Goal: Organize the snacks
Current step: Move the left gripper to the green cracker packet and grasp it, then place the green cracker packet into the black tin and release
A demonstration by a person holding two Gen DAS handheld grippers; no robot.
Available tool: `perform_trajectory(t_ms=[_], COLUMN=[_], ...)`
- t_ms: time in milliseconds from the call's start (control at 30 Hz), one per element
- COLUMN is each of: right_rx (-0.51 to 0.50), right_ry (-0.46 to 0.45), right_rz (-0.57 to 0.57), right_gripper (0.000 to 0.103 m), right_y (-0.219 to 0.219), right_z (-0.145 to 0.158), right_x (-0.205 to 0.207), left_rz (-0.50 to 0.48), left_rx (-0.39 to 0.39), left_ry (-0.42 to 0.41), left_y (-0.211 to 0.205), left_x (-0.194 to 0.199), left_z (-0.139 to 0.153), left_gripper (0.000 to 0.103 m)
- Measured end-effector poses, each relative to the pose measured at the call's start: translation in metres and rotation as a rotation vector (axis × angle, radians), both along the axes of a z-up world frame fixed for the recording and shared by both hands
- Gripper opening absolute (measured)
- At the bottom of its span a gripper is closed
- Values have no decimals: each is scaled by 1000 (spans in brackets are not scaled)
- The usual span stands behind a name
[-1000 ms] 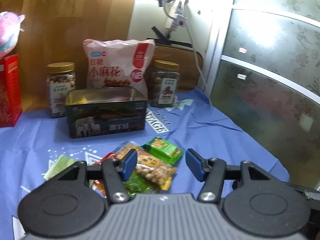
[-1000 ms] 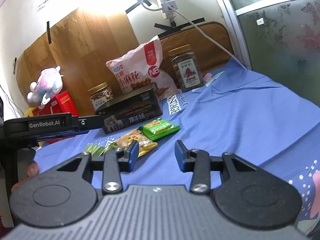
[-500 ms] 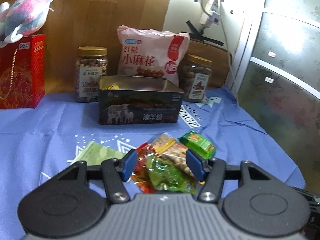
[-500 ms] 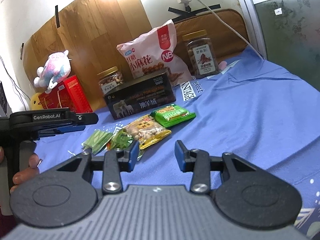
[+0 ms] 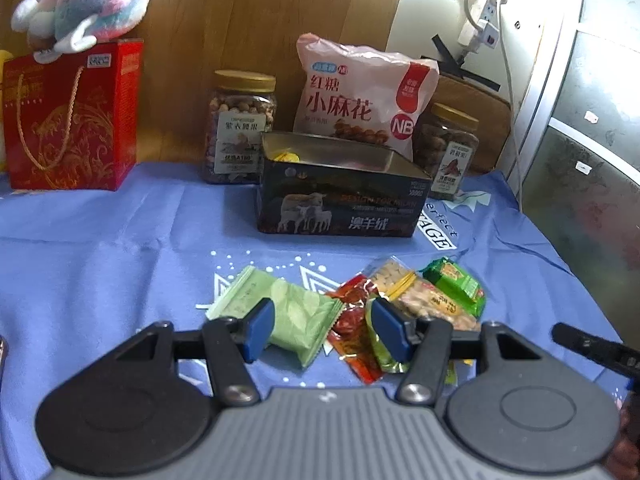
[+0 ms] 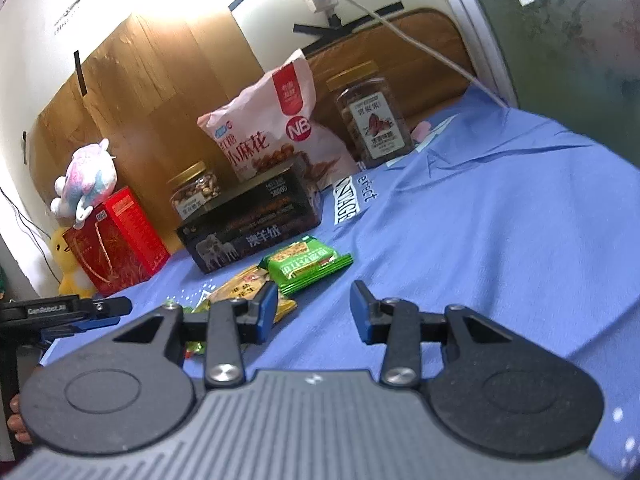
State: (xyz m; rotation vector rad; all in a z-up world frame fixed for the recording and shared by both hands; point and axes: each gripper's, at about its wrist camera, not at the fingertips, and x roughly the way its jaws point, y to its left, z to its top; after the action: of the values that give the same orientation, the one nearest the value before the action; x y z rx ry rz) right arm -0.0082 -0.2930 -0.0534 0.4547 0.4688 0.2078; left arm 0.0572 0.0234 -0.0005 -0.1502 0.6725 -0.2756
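1. My left claw (image 5: 322, 332) is spread, empty, above a crinkly pale green packet (image 5: 292, 316).
2. My right claw (image 6: 314, 312) is spread, empty.
3. Foil snacks lie near the open rectangular tin (image 5: 340, 196), something yellow inside.

We hold the left gripper (image 5: 322, 334) tilted downward, its blue-padded jaws parted and nothing pinched between them. The right gripper (image 6: 314, 312) points on a shallower downward slant, jaws likewise apart and empty. In the right wrist view the left gripper's black body juts in at the left edge, with the fingers (image 6: 18, 420) of our left hand wrapped around its handle.
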Motion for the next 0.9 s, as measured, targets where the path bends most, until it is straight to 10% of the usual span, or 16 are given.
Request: perform_trajectory(t_ms=[400, 667, 900], right_rx=[229, 136, 63], right_ry=[153, 192, 152], right_rz=[136, 203, 211], right_gripper=[43, 43, 30], right_y=[-8, 4, 17], right_z=[-20, -25, -18], right_x=[64, 92, 101], left_rz=[-277, -407, -403], left_rx=[-40, -59, -93], left_ry=[92, 302, 208], left_y=[-88, -132, -120], left_x=[92, 156, 136], left_z=[4, -39, -20], left_gripper=[55, 41, 34])
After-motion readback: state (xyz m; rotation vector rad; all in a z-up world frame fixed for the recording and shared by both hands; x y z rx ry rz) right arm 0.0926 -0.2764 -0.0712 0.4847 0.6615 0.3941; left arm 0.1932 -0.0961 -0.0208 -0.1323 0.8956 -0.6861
